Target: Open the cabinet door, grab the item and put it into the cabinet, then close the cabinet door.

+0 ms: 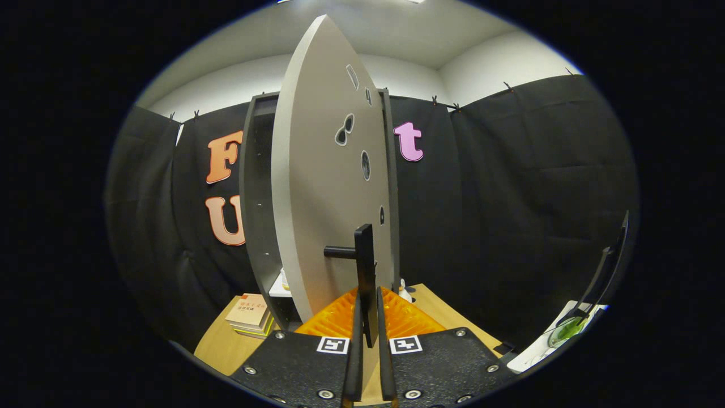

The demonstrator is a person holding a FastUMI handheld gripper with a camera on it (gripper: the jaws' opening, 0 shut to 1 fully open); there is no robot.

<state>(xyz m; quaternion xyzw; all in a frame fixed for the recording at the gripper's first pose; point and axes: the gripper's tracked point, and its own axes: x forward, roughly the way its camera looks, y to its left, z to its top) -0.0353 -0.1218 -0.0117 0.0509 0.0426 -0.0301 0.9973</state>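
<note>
Cabinet (pixel 257 215), dark, upright on wooden table (pixel 218 345): door (pixel 317 187) swung open, edge toward camera. Door handle (pixel 365 266), dark bar, pinched between the fingers of the gripper (pixel 368 309), both pressing it. Interior: pale shelf (pixel 279 290) with small unclear item. Stack of books (pixel 249 314) on table, beside cabinet.

Walls: black cloth (pixel 510 187) below, white wall (pixel 498 62) above.
Ceiling: white.
Table (pixel 218 345): light wood.
Books (pixel 249 314): stacked, possibly three.
</note>
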